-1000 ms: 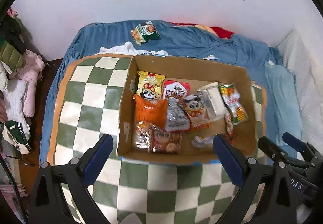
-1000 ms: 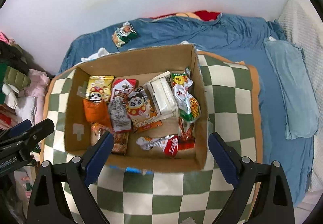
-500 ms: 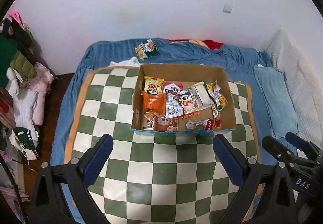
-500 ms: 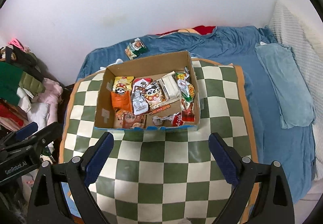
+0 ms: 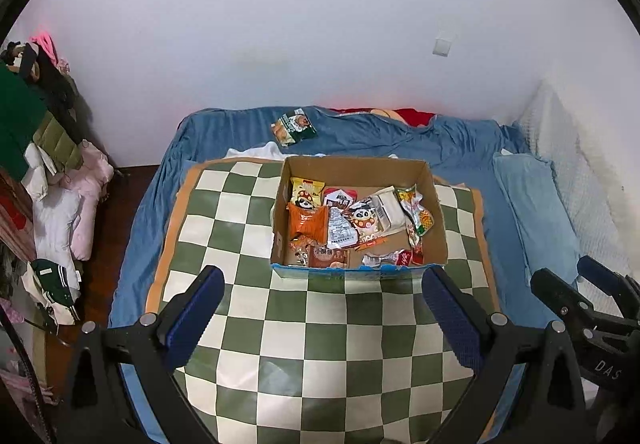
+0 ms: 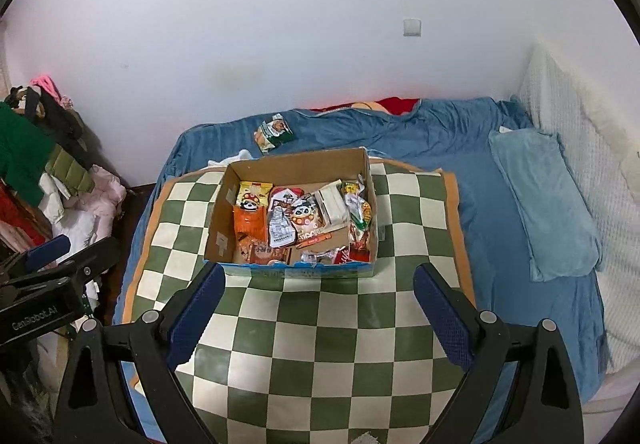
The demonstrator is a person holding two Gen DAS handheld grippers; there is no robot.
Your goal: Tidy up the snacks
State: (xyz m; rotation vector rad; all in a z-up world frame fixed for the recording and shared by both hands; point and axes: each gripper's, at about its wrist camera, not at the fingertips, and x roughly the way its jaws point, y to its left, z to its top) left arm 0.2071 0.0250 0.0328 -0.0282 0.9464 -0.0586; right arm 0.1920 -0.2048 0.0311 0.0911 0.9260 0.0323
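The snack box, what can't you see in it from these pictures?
- In the cardboard box, the lowest snacks: both views, other packets lie on top of them.
- The snacks along the near wall: right wrist view, the box's front edge cuts off their lower parts.
- The small print on the silver packet: both views, too small to read.
- The green packet on the blue bedsheet: too far off to name the snack.

Green-and-cream checked mat (image 5: pixel 320 344) on blue bedsheet (image 5: pixel 400 136) — brown cardboard box (image 5: pixel 356 168), orange packet (image 5: pixel 310 222).
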